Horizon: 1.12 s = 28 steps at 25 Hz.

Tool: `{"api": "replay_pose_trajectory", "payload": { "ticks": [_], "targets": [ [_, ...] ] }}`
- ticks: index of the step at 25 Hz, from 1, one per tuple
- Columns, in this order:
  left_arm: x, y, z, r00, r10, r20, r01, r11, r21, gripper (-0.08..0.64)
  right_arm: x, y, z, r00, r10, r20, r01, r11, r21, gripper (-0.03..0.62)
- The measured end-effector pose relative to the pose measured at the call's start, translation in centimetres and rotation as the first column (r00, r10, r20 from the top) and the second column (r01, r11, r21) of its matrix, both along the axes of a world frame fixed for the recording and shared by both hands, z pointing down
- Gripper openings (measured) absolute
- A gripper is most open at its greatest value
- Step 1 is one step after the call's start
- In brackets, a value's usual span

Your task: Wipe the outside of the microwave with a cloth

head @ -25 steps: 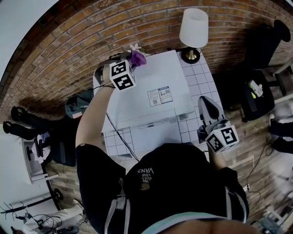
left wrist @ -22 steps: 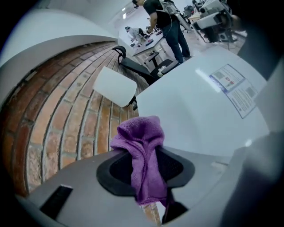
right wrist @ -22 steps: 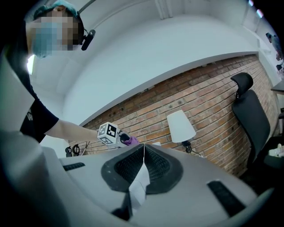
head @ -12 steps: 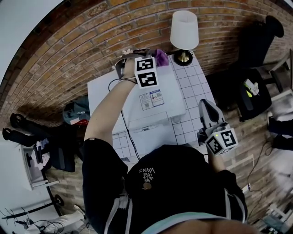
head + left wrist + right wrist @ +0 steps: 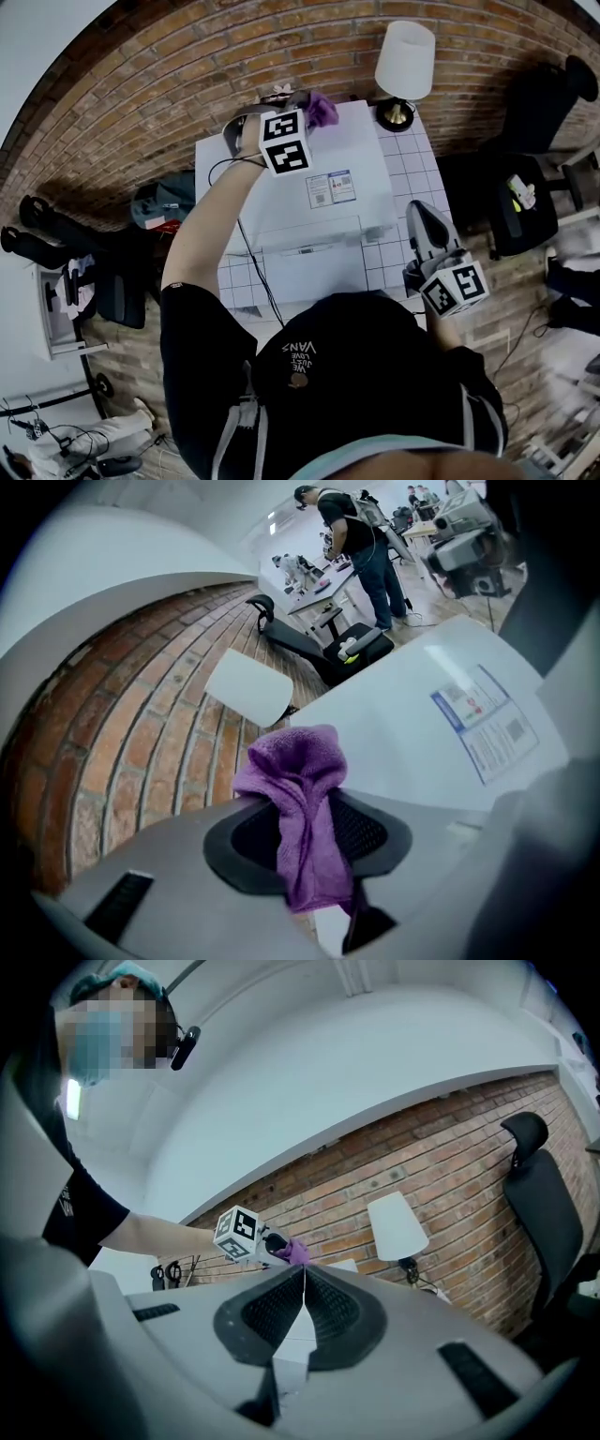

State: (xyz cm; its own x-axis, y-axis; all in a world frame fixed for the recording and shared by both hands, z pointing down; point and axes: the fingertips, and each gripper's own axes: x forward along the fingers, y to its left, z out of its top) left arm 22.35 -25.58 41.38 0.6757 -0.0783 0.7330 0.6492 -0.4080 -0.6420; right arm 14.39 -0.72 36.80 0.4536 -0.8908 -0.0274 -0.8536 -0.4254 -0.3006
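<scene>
Left tool (image 5: 309, 841) pinches a purple cloth (image 5: 302, 780) that bunches beyond its tips, over the far edge of the white microwave (image 5: 352, 155). Right tool (image 5: 302, 1321), pressed together and empty, hangs well apart. This looks like the top-wiping step; next, press the cloth down and sweep across.

Even indoor light, soft shadows; heavy fisheye bending, black vignetted corners; head view lower-right edge motion-blurred
</scene>
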Motion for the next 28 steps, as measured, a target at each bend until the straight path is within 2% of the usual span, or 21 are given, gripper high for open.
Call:
{"api": "replay_pose_trajectory", "payload": {
  "ticks": [5,11,15,17,20,28],
  "targets": [
    [-9.2,-7.9,0.1,0.991,-0.131,0.019,0.130,0.991,0.039,0.141,-3.1,-3.5,-0.6,0.996,-0.091,-0.014,0.091,0.996,0.005,0.003],
    [-20.3,-14.8,1.5,0.958,-0.277,0.069,0.273,0.960,0.063,0.141,-6.5,-6.6,-0.2,0.986,-0.167,-0.007,0.167,0.986,-0.005,0.003],
    [-25.0,-17.3,2.1,0.939,-0.334,0.088,0.328,0.942,0.073,0.141,-8.3,-7.9,0.1,0.981,-0.196,-0.002,0.195,0.981,-0.002,0.003],
    [-25.9,-17.5,2.1,0.937,-0.339,0.084,0.334,0.940,0.069,0.141,-9.0,-8.3,0.2,0.979,-0.203,0.000,0.203,0.979,0.000,0.003],
    [-25.6,-16.5,2.3,0.947,-0.309,0.088,0.304,0.950,0.070,0.141,-9.7,-8.5,0.3,0.978,-0.207,0.002,0.207,0.978,0.002,0.003],
    [-20.2,-11.6,2.4,0.979,-0.184,0.084,0.180,0.982,0.054,0.141,-8.9,-6.4,0.4,0.987,-0.161,0.005,0.161,0.987,0.008,0.003]
  ]
}}
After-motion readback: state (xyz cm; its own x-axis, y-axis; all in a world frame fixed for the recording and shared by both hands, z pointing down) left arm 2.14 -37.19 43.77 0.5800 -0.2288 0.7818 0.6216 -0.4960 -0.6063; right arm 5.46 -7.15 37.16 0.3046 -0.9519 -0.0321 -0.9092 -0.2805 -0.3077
